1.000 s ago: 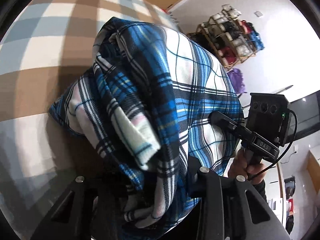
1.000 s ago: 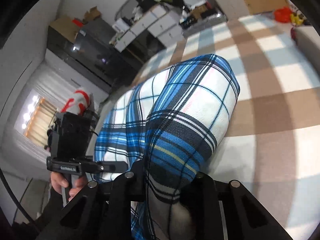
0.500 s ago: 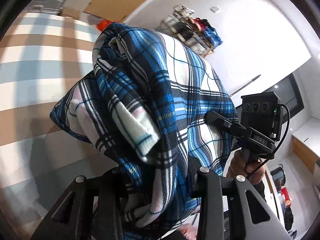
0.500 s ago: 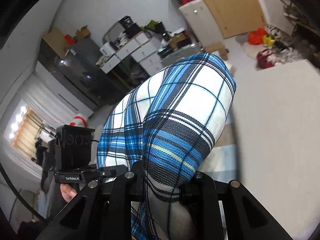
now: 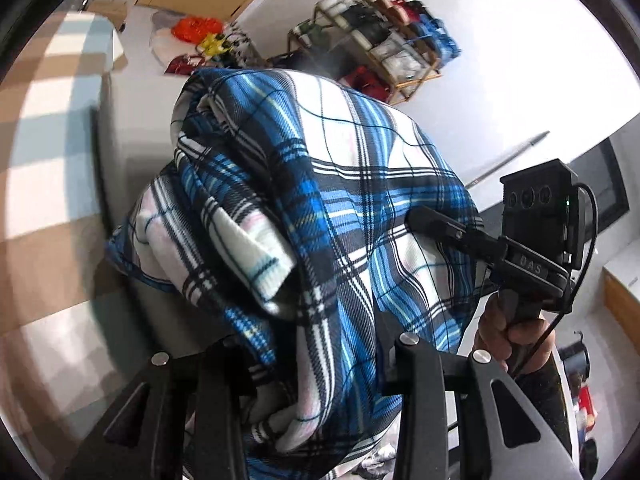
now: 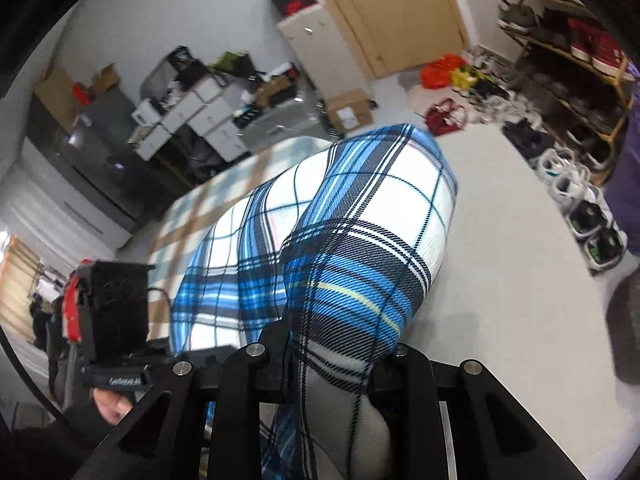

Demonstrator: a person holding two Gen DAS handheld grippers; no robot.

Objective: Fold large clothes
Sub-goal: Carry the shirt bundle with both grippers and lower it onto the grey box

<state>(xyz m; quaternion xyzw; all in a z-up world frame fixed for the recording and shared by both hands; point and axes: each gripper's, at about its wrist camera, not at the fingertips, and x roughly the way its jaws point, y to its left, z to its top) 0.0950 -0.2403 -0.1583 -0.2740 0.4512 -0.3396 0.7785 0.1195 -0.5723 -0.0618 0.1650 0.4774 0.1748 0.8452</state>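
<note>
1. Plaid garment (image 5: 320, 216): bunched and lifted above the white surface (image 6: 520, 260), ready to be set down.
2. Left gripper (image 5: 312, 364): jaws clamp the cloth.
3. Right gripper (image 6: 320, 360): jaws opening, cloth between them.

both grippers carried the plaid garment (image 5: 328, 216) off the checked bedcover (image 6: 208, 208) & over a plain white surface (image 6: 512, 248); right gripper (image 6: 316, 364) jaws were opening w/ cloth between.

right gripper (image 6: 320, 364), jaws opening, with a folded blue plaid garment (image 6: 360, 232) bunched between them above a white surface (image 6: 520, 280); left gripper (image 6: 116, 320) at lower left; wooden door (image 6: 400, 12) behind.
</note>
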